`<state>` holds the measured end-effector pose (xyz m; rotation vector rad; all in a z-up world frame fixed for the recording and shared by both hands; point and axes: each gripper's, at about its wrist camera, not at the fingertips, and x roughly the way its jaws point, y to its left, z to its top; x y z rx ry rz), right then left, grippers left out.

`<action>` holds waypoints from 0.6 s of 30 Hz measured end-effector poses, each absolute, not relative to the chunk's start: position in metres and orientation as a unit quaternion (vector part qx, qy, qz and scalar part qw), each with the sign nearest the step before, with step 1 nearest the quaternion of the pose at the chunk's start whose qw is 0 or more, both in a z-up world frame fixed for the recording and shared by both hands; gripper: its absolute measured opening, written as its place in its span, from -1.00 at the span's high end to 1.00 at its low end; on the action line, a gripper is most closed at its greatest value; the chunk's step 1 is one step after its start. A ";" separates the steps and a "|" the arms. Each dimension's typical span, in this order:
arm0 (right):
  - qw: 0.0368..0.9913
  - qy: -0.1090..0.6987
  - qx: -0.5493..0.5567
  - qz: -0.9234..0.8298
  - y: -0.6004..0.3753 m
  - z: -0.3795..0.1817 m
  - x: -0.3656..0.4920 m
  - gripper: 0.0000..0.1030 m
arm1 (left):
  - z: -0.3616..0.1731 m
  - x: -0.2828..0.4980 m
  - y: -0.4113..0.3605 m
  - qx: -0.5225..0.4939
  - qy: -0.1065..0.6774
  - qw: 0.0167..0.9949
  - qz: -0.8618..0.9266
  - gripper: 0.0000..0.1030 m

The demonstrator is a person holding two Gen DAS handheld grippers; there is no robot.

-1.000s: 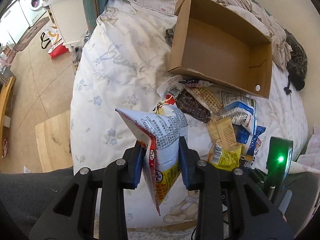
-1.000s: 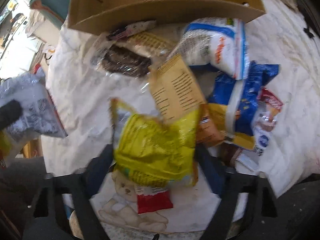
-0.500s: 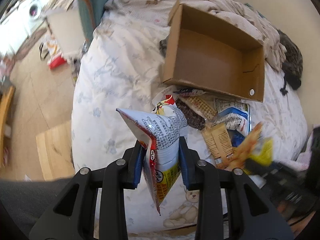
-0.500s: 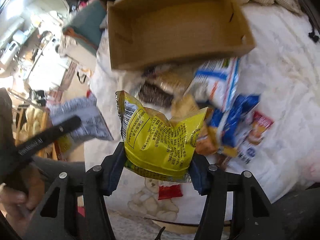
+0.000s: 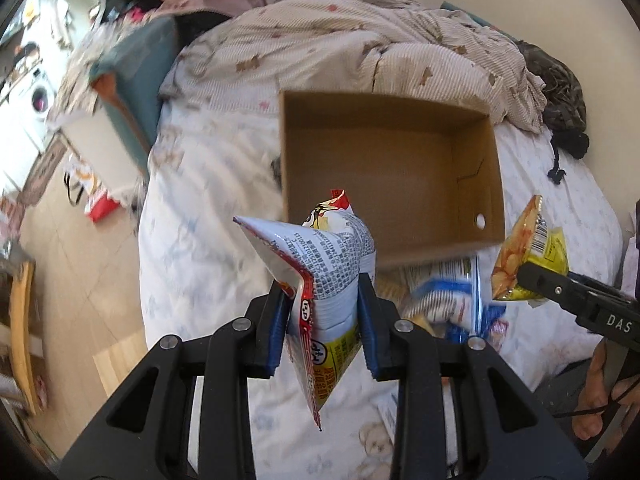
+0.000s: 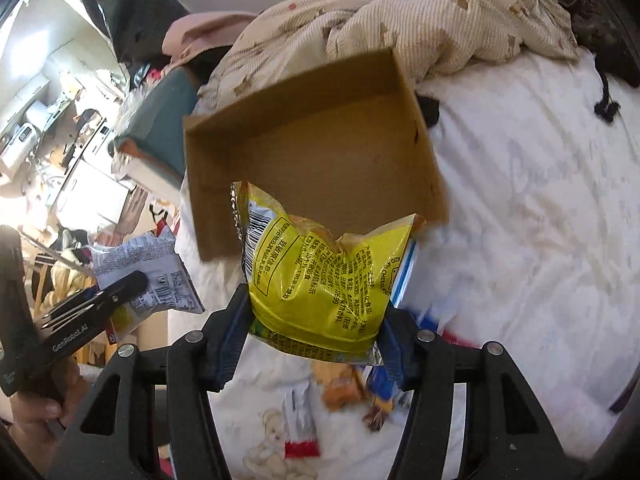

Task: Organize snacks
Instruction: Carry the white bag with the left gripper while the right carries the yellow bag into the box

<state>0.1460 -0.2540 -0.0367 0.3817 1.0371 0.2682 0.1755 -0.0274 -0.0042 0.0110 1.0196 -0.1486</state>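
Observation:
My left gripper (image 5: pixel 322 326) is shut on a white, red and yellow snack bag (image 5: pixel 320 272), held in the air just before the near rim of an open, empty cardboard box (image 5: pixel 384 168) on the bed. My right gripper (image 6: pixel 314 328) is shut on a yellow snack bag (image 6: pixel 320 276), also raised in front of the box (image 6: pixel 312 140). The yellow bag (image 5: pixel 528 252) shows at the right of the left wrist view, and the white bag (image 6: pixel 148 276) at the left of the right wrist view. Loose snack packets (image 5: pixel 448 296) lie on the sheet below.
The box sits on a white printed bed sheet (image 5: pixel 192 240) with a rumpled striped quilt (image 5: pixel 360 48) behind it. Dark clothing (image 5: pixel 560 96) lies at the far right. More packets (image 6: pixel 348 392) lie under the right gripper. Tiled floor and furniture (image 5: pixel 60 208) are to the left.
Both grippers have risen and moved forward toward the box with their bags. The right gripper closed on the yellow bag and lifted it off the pile.

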 end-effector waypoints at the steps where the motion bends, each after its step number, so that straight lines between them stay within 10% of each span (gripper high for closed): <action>1: 0.845 0.487 0.181 0.125 -0.256 -0.035 0.152 -0.16 | -0.002 0.185 -0.032 0.012 0.482 0.873 -0.072 0.46; 18: 0.849 0.495 0.144 0.114 -0.249 -0.078 0.219 -0.16 | -0.061 0.248 -0.066 0.037 0.481 0.870 -0.098 0.46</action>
